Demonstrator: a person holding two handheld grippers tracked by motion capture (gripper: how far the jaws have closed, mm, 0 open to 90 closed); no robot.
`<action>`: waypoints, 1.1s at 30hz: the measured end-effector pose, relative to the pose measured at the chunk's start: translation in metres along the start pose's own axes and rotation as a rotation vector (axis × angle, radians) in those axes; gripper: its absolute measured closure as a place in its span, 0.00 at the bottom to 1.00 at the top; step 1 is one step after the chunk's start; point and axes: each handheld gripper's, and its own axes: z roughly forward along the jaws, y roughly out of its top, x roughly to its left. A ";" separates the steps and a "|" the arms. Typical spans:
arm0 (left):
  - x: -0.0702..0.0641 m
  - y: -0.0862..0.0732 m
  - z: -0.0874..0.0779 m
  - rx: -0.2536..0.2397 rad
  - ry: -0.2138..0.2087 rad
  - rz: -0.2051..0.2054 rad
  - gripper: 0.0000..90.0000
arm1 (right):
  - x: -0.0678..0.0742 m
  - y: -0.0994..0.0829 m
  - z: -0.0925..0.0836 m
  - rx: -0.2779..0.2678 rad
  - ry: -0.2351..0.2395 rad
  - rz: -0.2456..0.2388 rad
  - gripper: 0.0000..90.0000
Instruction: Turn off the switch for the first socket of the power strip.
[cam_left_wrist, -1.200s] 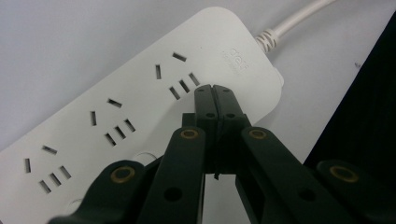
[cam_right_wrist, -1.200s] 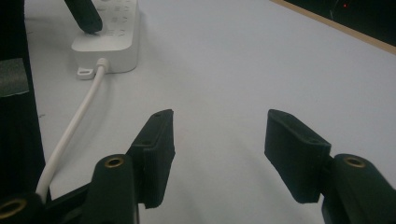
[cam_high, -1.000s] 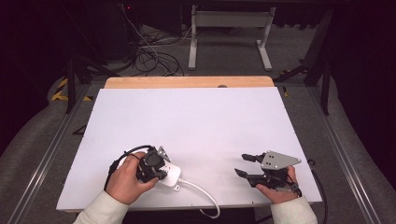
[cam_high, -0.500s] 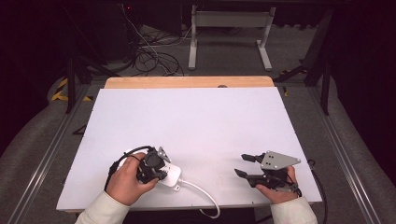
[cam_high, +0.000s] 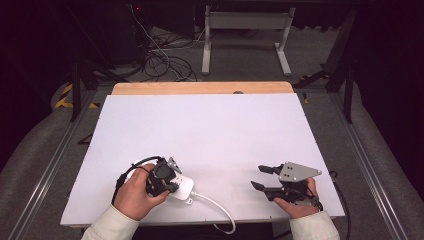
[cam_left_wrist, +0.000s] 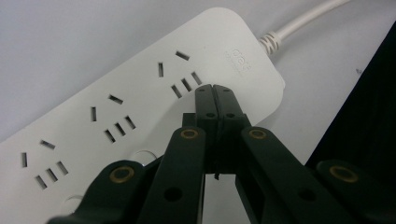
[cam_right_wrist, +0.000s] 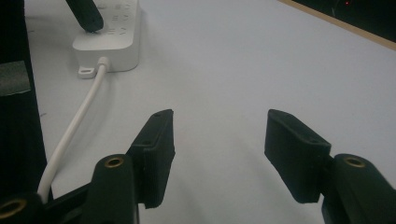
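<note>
A: Strip location? And the left gripper (cam_left_wrist: 214, 88)?
B: White power strip (cam_left_wrist: 140, 93) lies at the table's (cam_high: 210, 125) near-left edge; jaws pressed together, tips resting on it.
A: Right gripper (cam_right_wrist: 219, 135)?
B: Jaws spread, gripping nothing, well apart from it.

White plastic power strip (cam_high: 181, 187) on table (cam_high: 210, 130), near-left; left gripper (cam_left_wrist: 215, 92) over it. Right gripper (cam_high: 265, 177) near-right, well apart. White cord (cam_high: 220, 207) trails toward near edge.
</note>
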 end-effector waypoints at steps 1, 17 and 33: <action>0.000 0.000 0.000 0.000 0.000 0.000 1.00 | 0.000 0.000 0.000 0.000 0.000 0.000 0.48; -0.001 -0.001 -0.018 -0.083 0.013 0.004 1.00 | -0.001 -0.001 0.000 0.002 0.007 0.005 0.48; -0.007 -0.002 -0.037 -0.160 0.017 0.030 1.00 | -0.001 -0.001 0.000 -0.001 0.005 0.003 0.48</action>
